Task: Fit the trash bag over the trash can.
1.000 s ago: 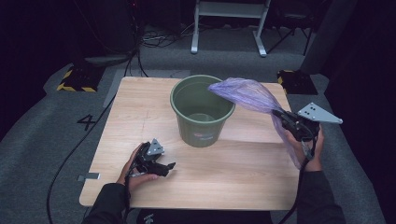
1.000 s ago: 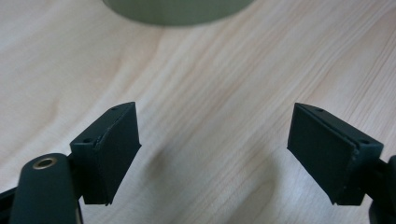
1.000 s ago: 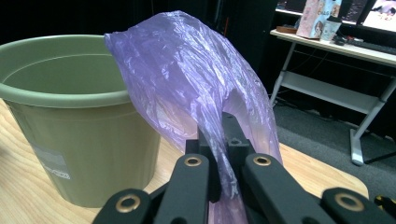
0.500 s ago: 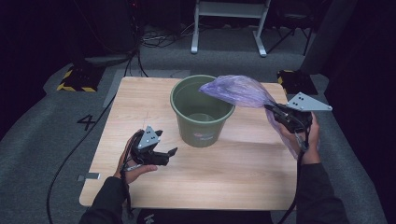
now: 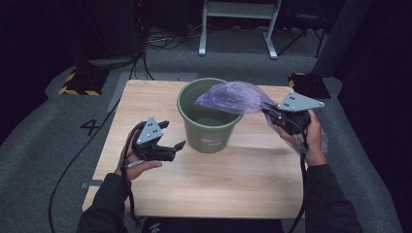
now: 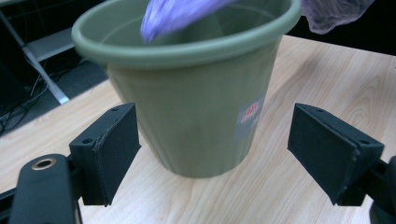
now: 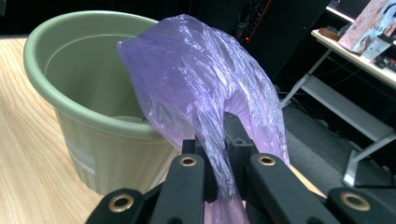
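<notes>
A green plastic bucket [image 5: 209, 121] stands upright at the middle of the wooden table [image 5: 214, 179]. A thin purple plastic bag [image 5: 235, 97] stretches over the bucket's right rim, and my right gripper [image 5: 273, 115] is shut on it at the bucket's right. In the right gripper view the bag [image 7: 205, 93] bunches up between the jaws, beside the bucket [image 7: 88, 102]. My left gripper [image 5: 171, 136] is open to the left of the bucket, its jaws pointing at it. In the left gripper view the bucket [image 6: 187, 107] stands between the wide-apart pads [image 6: 109, 149], not touched.
A metal stand [image 5: 238, 24] and cables lie on the grey floor behind the table. A yellow-and-black striped block [image 5: 80, 82] sits at the table's far left corner, a dark one [image 5: 306, 85] at the far right. The floor bears the number 4 [image 5: 91, 127].
The right gripper has carried the purple bag left, over the bucket's rim. The left gripper has risen and moved right, closer to the bucket, turning its open jaws toward it.
</notes>
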### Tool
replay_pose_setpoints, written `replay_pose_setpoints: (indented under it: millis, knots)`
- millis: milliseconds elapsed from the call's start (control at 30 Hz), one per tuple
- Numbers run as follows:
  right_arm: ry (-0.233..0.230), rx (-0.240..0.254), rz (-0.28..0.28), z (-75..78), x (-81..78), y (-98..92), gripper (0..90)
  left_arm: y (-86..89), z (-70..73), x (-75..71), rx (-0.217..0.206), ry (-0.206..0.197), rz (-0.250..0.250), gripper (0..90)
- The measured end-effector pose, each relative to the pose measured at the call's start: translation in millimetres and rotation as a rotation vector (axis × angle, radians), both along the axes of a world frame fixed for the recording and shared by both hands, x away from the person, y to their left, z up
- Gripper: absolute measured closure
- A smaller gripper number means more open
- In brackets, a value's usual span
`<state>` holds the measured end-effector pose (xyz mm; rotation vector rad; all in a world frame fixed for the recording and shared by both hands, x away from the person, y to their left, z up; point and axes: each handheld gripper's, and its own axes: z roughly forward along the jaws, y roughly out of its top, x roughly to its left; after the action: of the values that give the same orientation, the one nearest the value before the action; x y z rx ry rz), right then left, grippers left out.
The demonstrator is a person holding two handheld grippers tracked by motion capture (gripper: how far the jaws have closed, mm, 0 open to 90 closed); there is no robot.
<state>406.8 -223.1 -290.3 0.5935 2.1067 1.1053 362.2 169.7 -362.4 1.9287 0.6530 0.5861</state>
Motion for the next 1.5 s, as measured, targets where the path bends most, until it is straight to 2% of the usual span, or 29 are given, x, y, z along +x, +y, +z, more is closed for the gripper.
replay_pose_setpoints:
  millis: [33,100,200,333,467,567,800,933,1233,1300,1367,1467,1500]
  knots:
    - [-0.002,-0.007,0.005,0.8,0.1,2.9,87.7,-2.3,2.3,0.3,0.008,-0.02,0.002,16.5]
    - [0.002,-0.016,0.018,1.4,0.9,8.2,88.0,-6.5,7.3,2.8,0.014,-0.012,-0.008,16.3]
    - [0.006,-0.037,0.029,0.8,2.6,15.4,88.6,-12.5,14.5,4.5,0.003,-0.027,-0.018,16.8]
    - [0.008,-0.046,0.047,0.0,3.8,22.9,88.8,-24.5,23.4,8.1,0.016,-0.037,-0.04,16.5]
    - [0.009,-0.058,0.073,-0.3,3.7,30.0,88.8,-38.8,31.9,11.2,0.041,-0.069,-0.042,16.5]
    - [0.012,-0.067,0.091,-1.5,4.1,34.9,88.8,-49.1,36.8,14.9,0.064,-0.073,-0.057,16.6]
    - [0.029,-0.081,0.115,-8.0,6.2,44.9,88.7,-69.4,41.6,23.1,0.104,-0.087,-0.07,16.6]
    - [0.036,-0.077,0.126,-10.4,6.7,48.6,88.5,-78.2,44.0,27.3,0.097,-0.084,-0.089,16.5]
    - [0.032,-0.111,0.157,-13.4,4.4,59.9,88.5,-99.9,50.7,37.5,0.164,-0.123,-0.073,17.5]
    - [0.033,-0.114,0.162,-14.0,3.8,61.0,88.3,-102.8,51.3,39.2,0.168,-0.128,-0.077,21.5]
    - [0.031,-0.115,0.166,-14.6,3.0,61.2,88.1,-105.6,51.2,40.3,0.195,-0.138,-0.072,27.8]
    - [0.029,-0.117,0.168,-15.4,2.7,61.0,88.0,-107.7,50.2,43.0,0.208,-0.139,-0.075,42.5]
    - [0.027,-0.111,0.171,-16.2,2.3,60.7,87.5,-107.9,50.0,43.9,0.21,-0.138,-0.079,42.5]
